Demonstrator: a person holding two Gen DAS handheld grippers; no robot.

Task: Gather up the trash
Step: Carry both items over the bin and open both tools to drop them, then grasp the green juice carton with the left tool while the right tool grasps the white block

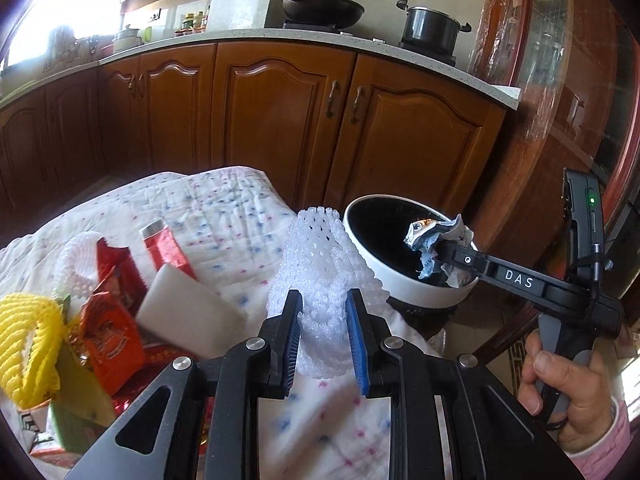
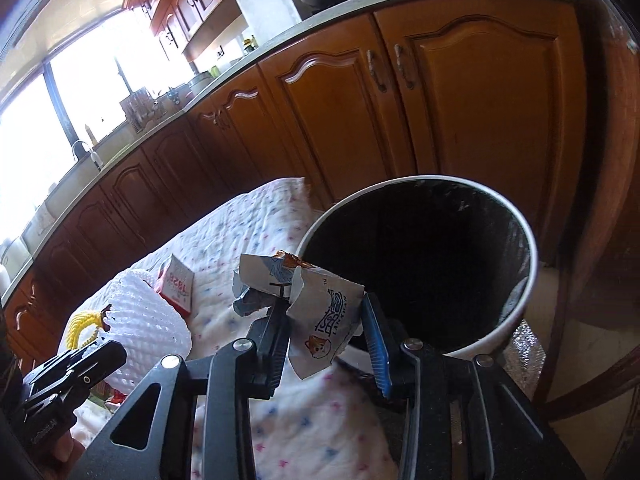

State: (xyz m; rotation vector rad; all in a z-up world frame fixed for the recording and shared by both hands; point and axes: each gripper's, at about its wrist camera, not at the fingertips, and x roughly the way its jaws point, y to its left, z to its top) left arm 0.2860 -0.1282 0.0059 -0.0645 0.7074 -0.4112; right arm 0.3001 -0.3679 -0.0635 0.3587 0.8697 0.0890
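My left gripper point(image 1: 323, 322) is shut on a white foam fruit net point(image 1: 318, 264), held upright over the quilted cloth point(image 1: 224, 208). My right gripper point(image 2: 326, 318) is shut on a crumpled printed paper wrapper point(image 2: 320, 312), held at the near rim of the white bin point(image 2: 516, 308) with its black inside. In the left wrist view the right gripper point(image 1: 438, 258) holds the wrapper point(image 1: 432, 236) over the bin point(image 1: 424, 294). More trash lies on the cloth to the left: a yellow foam net point(image 1: 24, 344), orange snack bags point(image 1: 110, 332), a red packet point(image 1: 166, 246), a white block point(image 1: 184, 308).
Wooden kitchen cabinets point(image 1: 280, 120) run behind the table, with a wok point(image 1: 320, 8) and a pot point(image 1: 430, 26) on the counter. A dark wooden door frame point(image 1: 560, 120) stands right of the bin. A person's hand point(image 1: 568, 392) grips the right tool's handle.
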